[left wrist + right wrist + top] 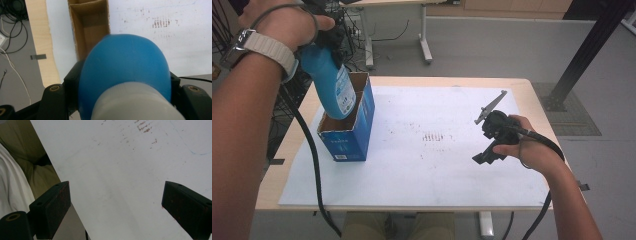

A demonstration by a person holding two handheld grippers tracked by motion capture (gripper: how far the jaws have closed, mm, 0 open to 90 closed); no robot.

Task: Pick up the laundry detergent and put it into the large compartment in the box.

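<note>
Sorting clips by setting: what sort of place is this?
Probably a lab or workshop: a bare work table under a white sheet, loose cables on a grey floor, and a black metal frame post.

White sheet [412, 170] covers wooden table [537, 105]; brown specks [432, 136] dot the sheet just left of right gripper [484, 157]. Beyond left gripper [331, 39], cables [357, 35] tangle on grey floor [492, 45] by legs of 2nd table [425, 47]. Black post [582, 55] rises far right of right gripper. Grey tape strip [38, 57] lies on floor, left of left gripper's jaws.
</note>
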